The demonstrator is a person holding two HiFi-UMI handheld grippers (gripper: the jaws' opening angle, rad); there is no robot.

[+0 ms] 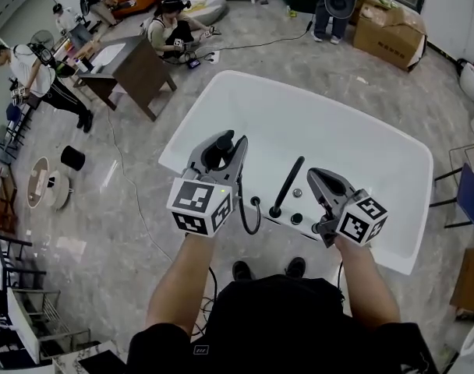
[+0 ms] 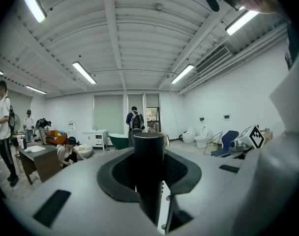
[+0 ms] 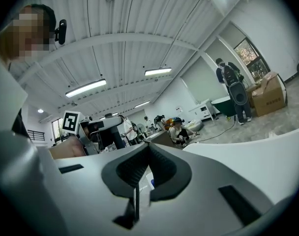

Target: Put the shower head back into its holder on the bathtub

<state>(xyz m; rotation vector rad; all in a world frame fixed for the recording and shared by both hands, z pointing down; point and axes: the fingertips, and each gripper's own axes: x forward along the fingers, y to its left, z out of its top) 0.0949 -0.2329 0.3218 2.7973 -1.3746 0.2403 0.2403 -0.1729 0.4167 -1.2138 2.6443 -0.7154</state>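
My left gripper (image 1: 228, 148) is shut on the black shower head (image 1: 217, 154) and holds it above the near left part of the white bathtub (image 1: 354, 131). In the left gripper view the black handle (image 2: 148, 171) stands upright between the pads of that gripper (image 2: 149, 149). Its black hose (image 1: 249, 215) loops down to the tub's near deck. My right gripper (image 1: 315, 176) hovers over the deck to the right, shut with nothing in it; in the right gripper view its pads (image 3: 139, 168) meet. I cannot make out the holder itself.
A black slanted faucet bar (image 1: 287, 187) and round knobs (image 1: 297, 218) sit on the deck between the grippers. A wooden table (image 1: 136, 65), seated and standing people, cardboard boxes (image 1: 389, 29) and a blue chair (image 1: 471, 197) surround the tub.
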